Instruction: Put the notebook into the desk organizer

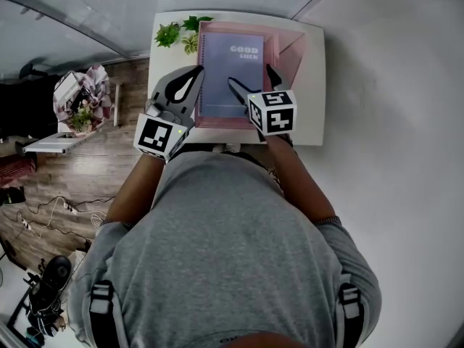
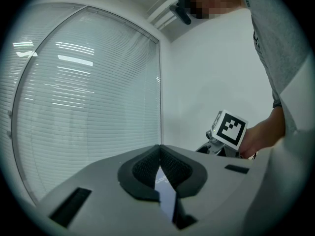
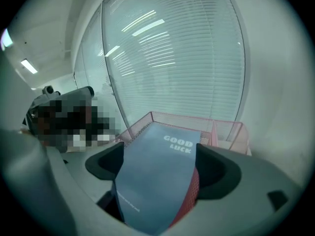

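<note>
On the white table (image 1: 312, 85) in front of me sits the pink mesh desk organizer (image 1: 290, 49) (image 3: 187, 118), and the blue-grey notebook (image 1: 230, 64) (image 3: 162, 186) lies flat inside its wide left section, cover up, with "GOOD LUCK" printed in white. A divider separates a narrower section on the right side of the organizer.

My right gripper (image 1: 251, 78) (image 3: 160, 154) tilts downward over the near end of the notebook. Its jaws stand wide apart, one to each side of the cover as I look along them, and they grip nothing. I can't tell whether either tip touches the cover.

My left gripper (image 1: 197, 71) (image 2: 160, 147) is at the left edge of the organizer, held about level. Its jaws are together at the tips, with nothing between them. Through the slit lower down, I see a sliver of the notebook's cover (image 2: 166, 191).

A small green plant (image 1: 181, 33) stands at the far left corner of the table, just beside the organizer. Beyond the table are a plain white wall and a large window with closed blinds (image 3: 172, 48). Wooden flooring (image 1: 80, 180) runs along my left.
</note>
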Demonstrator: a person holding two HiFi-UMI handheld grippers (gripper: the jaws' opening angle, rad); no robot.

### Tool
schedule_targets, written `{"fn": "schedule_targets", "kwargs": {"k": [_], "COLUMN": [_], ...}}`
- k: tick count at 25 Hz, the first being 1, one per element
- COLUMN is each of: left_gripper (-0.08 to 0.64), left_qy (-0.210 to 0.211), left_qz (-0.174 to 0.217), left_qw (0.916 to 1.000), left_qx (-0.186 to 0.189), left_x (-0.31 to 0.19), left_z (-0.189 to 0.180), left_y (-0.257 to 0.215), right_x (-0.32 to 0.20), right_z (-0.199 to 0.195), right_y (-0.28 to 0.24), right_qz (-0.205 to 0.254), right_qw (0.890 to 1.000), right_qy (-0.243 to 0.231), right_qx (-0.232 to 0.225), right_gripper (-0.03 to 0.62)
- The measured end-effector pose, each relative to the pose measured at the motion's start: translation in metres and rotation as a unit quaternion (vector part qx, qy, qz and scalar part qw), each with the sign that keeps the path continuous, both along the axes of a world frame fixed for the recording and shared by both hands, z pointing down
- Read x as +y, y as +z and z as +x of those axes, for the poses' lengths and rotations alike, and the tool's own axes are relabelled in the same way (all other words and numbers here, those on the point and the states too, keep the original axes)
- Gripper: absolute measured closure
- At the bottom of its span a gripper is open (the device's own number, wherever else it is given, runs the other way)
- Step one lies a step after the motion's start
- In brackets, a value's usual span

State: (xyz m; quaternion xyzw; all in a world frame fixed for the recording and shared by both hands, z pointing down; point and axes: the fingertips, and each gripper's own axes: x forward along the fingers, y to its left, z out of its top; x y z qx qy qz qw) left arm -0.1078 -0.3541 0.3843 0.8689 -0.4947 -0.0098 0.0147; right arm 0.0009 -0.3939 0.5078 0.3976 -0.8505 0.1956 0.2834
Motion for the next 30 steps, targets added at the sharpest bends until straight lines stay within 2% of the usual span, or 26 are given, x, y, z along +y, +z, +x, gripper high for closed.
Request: {"fn": "schedule_targets", "kwargs": {"k": [9, 14, 18, 22, 25, 27, 30], "left_gripper": [0.540, 0.540, 0.540, 0.540, 0.540, 0.540, 0.540], "left_qy": [0.003, 0.001, -0.004, -0.007, -0.007, -0.005, -0.006], "left_qz": [0.021, 0.003, 0.033, 0.041, 0.045, 0.043, 0.022], "left_qw": [0.9997, 0.9996, 0.9994, 0.9991, 0.9989, 0.9990, 0.9995], "left_qx": [-0.014, -0.026, -0.014, -0.008, -0.007, -0.009, -0.019], "left_x": [0.005, 0.009, 0.010, 0.016, 0.021, 0.025, 0.031], "left_z": [0.010, 0.015, 0.021, 0.030, 0.036, 0.040, 0.043], "left_y": [-0.008, -0.009, -0.028, -0.036, -0.038, -0.038, -0.032], "right_x": [0.001, 0.007, 0.017, 0.034, 0.044, 0.050, 0.060], "right_z": [0.008, 0.014, 0.015, 0.017, 0.018, 0.019, 0.020], "right_y": [-0.047, -0.092, -0.118, -0.130, -0.134, -0.139, -0.148], "right_qz": [0.054, 0.120, 0.185, 0.234, 0.255, 0.263, 0.272], "right_qw": [0.997, 0.987, 0.976, 0.962, 0.953, 0.949, 0.942], "right_qy": [-0.008, -0.023, -0.058, -0.086, -0.104, -0.109, -0.120], "right_qx": [-0.063, -0.101, -0.102, -0.113, -0.126, -0.138, -0.157], "right_gripper": [0.133, 0.133, 0.221, 0.408, 0.482, 0.572, 0.586]}}
